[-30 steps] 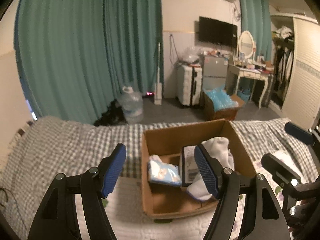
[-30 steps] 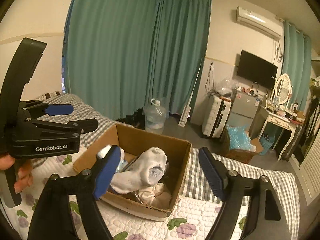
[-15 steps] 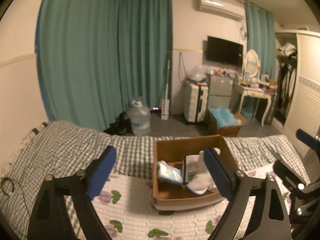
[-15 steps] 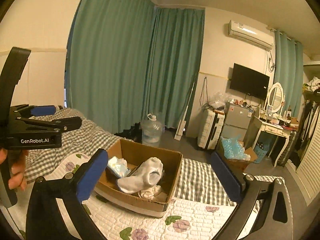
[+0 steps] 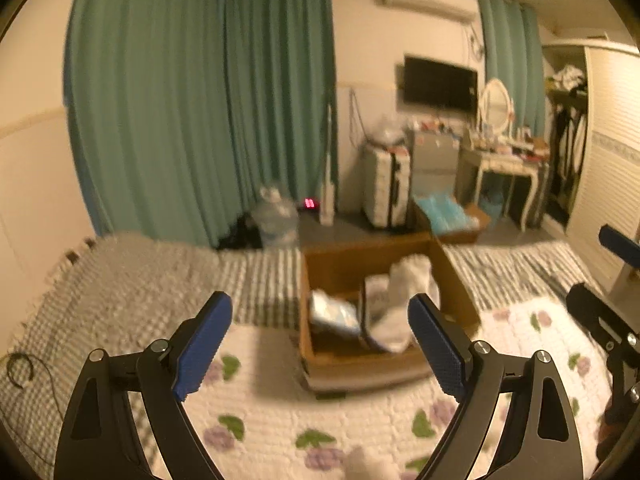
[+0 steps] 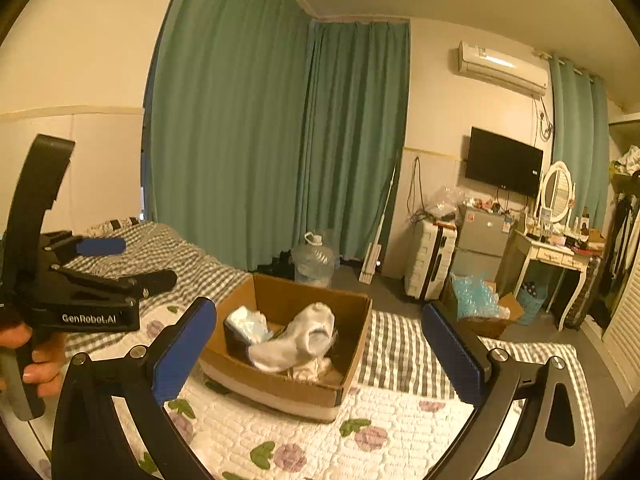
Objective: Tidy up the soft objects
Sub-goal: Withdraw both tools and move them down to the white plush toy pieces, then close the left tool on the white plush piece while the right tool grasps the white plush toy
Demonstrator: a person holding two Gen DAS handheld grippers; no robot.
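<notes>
Both grippers, left (image 5: pixel 320 350) and right (image 6: pixel 320 354), had drawn back from the cardboard box (image 6: pixel 352 390), jaws spread, nothing between them.

Both tongs have drawn back from the cardboard box (image 6: pixel 288 344), which now sits farther off on the bed, with more of the flowered quilt (image 6: pixel 384 432) showing in front of it. The left tongs (image 5: pixel 320 344) have just been opening and stand wide with nothing between the pads; a second ago the right pad overlapped the white sock (image 6: pixel 296 344). The right tongs (image 6: pixel 320 356) have likewise just spread wider, empty, clear of the box.
</notes>
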